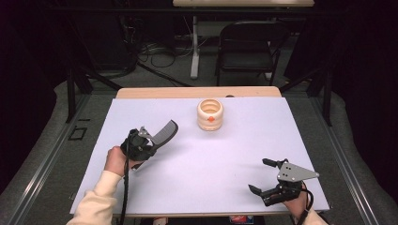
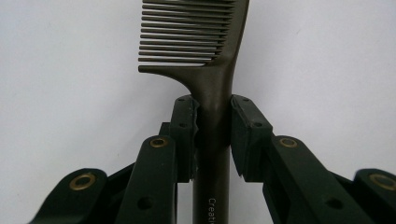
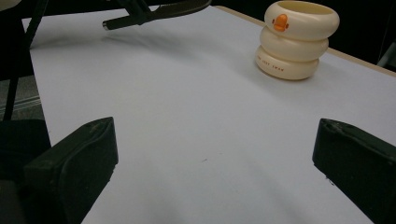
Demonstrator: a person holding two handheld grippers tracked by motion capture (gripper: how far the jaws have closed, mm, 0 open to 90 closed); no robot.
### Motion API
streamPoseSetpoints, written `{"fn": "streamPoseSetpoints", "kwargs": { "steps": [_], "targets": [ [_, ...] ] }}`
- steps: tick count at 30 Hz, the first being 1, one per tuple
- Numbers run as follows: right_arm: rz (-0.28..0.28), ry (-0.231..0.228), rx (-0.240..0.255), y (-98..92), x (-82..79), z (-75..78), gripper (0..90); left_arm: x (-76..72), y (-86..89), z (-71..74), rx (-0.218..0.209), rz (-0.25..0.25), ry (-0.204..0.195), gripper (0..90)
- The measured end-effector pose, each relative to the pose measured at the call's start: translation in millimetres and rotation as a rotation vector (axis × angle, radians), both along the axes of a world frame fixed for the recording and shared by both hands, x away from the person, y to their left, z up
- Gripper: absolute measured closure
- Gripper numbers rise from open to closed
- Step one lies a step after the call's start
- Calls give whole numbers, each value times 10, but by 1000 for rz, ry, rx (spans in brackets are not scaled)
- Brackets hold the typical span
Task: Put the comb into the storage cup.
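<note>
left gripper point(image 1: 149, 140): jaws pinch dark comb point(image 2: 205, 56) by its handle, held above the table's white mat point(image 1: 197, 178).
right gripper point(image 1: 263, 176): spread wide, empty, at 5 o'clock.
cream ringed cup point(image 1: 210, 114): at 12 o'clock.
risk: comb may pivot; narrow grip on the neck.

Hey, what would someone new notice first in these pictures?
Probably the dark comb clamped by its handle in the left gripper, held left of centre. Next, the cream ringed cup with an orange mark, standing toward the table's far edge. The right gripper waits open near the front right.
</note>
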State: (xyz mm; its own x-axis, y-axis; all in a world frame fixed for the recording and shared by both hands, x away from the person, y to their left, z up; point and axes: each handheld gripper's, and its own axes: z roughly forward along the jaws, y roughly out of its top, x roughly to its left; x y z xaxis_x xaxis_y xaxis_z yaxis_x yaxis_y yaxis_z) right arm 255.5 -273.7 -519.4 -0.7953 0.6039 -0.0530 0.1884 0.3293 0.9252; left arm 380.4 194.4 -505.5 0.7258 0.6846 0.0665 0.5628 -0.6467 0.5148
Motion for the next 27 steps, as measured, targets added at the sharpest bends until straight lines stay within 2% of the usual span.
{"fn": "streamPoseSetpoints", "kwargs": {
  "steps": [10,19,27],
  "targets": [
    [0,-3,1,-1,-2,2,0,-21,14,10,-38,2,-20,723],
    [0,-4,0,-1,-2,2,0,-41,-4,-6,-60,12,-62,723],
    [0,-3,0,-1,-2,2,0,-48,-10,-19,-92,16,-82,723]
  ]
}}
